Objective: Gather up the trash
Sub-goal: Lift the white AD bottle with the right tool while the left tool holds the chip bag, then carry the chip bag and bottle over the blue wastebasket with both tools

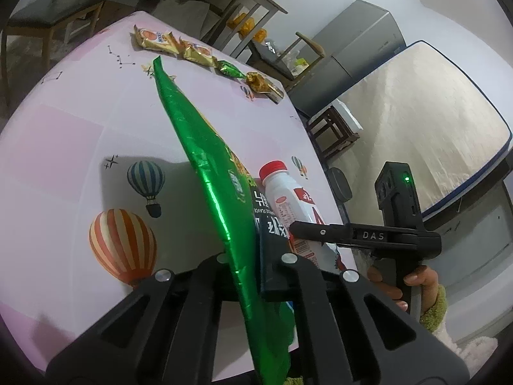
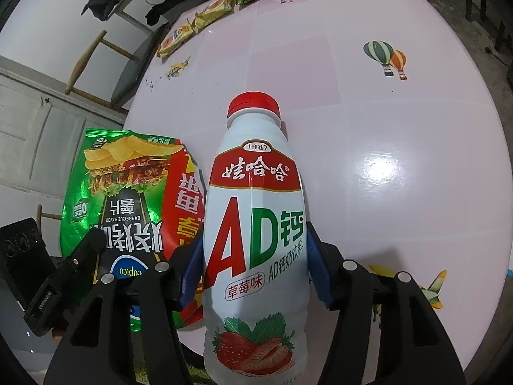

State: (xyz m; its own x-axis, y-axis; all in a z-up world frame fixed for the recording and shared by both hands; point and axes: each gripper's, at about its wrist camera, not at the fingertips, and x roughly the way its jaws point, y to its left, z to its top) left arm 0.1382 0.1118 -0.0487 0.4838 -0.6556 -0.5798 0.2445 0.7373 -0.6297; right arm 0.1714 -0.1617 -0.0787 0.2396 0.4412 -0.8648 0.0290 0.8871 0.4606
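My left gripper (image 1: 253, 272) is shut on a green chip bag (image 1: 205, 173), held edge-on above the pink table (image 1: 80, 134); the bag's printed front shows in the right wrist view (image 2: 121, 192). My right gripper (image 2: 253, 266) is shut on a white AD milk bottle (image 2: 256, 224) with a red cap, its blue pads (image 2: 315, 269) pressing both sides. The bottle (image 1: 288, 199) and the right gripper (image 1: 320, 234) show beside the bag in the left wrist view.
Several snack wrappers (image 1: 192, 51) lie in a row along the table's far edge, also seen in the right wrist view (image 2: 205, 16). A chair (image 1: 51, 9), shelves (image 1: 243, 16), a grey cabinet (image 1: 356, 48) and a mattress (image 1: 426, 122) stand around the table.
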